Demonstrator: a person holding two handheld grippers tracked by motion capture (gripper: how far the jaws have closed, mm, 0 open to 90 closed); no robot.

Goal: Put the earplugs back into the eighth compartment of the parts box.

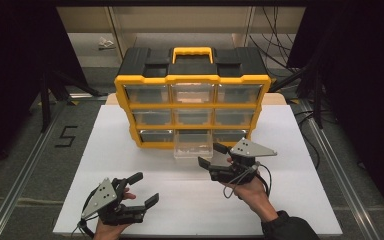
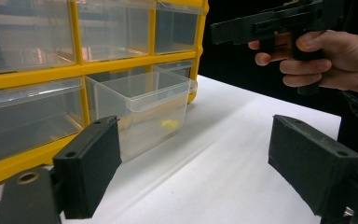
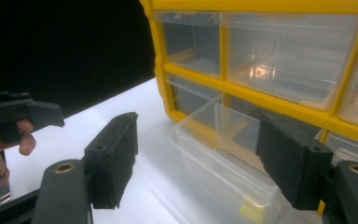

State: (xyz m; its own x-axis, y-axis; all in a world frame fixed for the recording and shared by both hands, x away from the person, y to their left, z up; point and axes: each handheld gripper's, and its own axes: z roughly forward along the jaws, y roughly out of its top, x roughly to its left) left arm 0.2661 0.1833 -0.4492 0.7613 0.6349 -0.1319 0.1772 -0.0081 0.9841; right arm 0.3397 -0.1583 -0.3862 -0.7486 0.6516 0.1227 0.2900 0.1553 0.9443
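I see the boxy yellow-framed organizer (image 1: 192, 100) on the matte white table (image 1: 130, 150); its clear plastic drawer (image 1: 193, 144) juts from the bottom row's middle. My right gripper (image 1: 213, 155), jaws wide, holds nothing; likewise my left gripper (image 1: 144, 188).

Organizer cabinet (image 1: 192, 80): hard moulded plastic, yellow frame with slight sheen, black matt top. Pulled-out drawer (image 1: 193, 145): clear, glossy, smooth plastic, thin walled; small yellow piece (image 2: 169, 124) inside, material not discernible. Tabletop (image 1: 130, 150): white, smooth, matt, sheet-like. Left gripper (image 1: 142, 189): black matt jaws, pads (image 2: 91, 163) of dull, faintly grainy rubber or foam look; grey top plate, flat satin metal look. Right gripper (image 1: 212, 155): same black matt finish, same grey plate. Floor (image 1: 20, 145): grey, rough, carpet-like.
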